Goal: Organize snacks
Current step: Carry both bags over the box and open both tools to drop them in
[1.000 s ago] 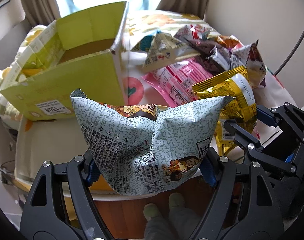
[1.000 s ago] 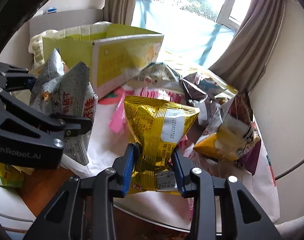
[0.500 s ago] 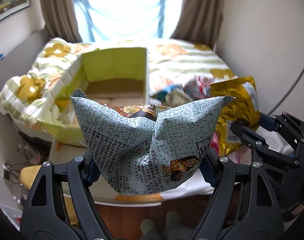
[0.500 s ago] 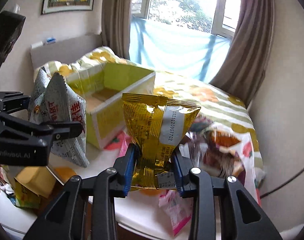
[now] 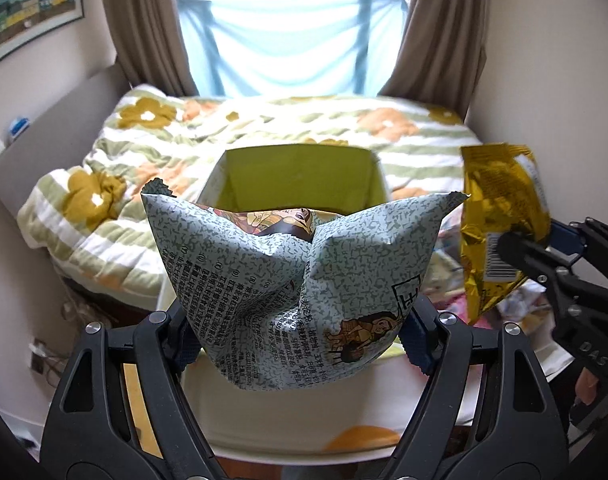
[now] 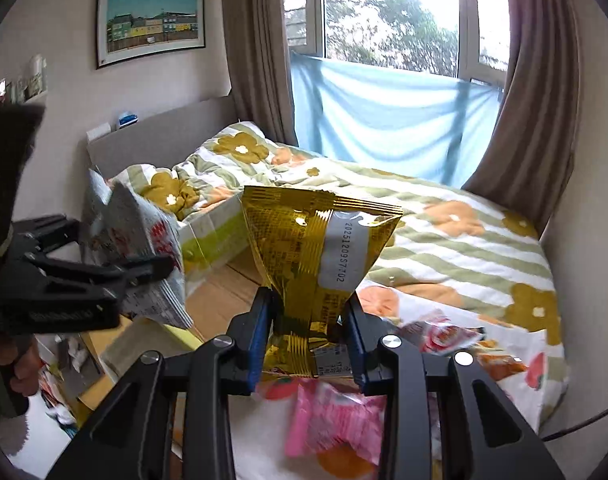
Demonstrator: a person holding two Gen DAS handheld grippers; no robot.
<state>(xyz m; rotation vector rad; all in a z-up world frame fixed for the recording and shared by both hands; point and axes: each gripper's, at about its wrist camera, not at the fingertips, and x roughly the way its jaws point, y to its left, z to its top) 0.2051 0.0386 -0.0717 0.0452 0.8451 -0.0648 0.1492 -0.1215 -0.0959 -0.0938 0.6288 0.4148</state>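
My left gripper (image 5: 299, 340) is shut on a pale green speckled snack bag (image 5: 287, 280) and holds it up in front of an open yellow-green cardboard box (image 5: 299, 172) on the bed. My right gripper (image 6: 308, 344) is shut on a gold foil snack bag (image 6: 320, 256), held high above the bed. The gold bag (image 5: 500, 220) and right gripper (image 5: 552, 264) show at the right of the left wrist view. The green bag (image 6: 139, 240), the left gripper (image 6: 103, 276) and the box (image 6: 219, 280) show at the left of the right wrist view.
A pink snack pack (image 6: 336, 416) and other loose packets (image 6: 448, 336) lie on the flowered bedspread (image 6: 464, 248) below my right gripper. A headboard (image 6: 155, 140) stands left, curtains and a window behind. The bed's near edge (image 5: 304, 408) is below my left gripper.
Both grippers have risen with their bags, and the views have tilted up toward the window. The box now lies farther below and behind the green bag. The snack pile has dropped low in view.
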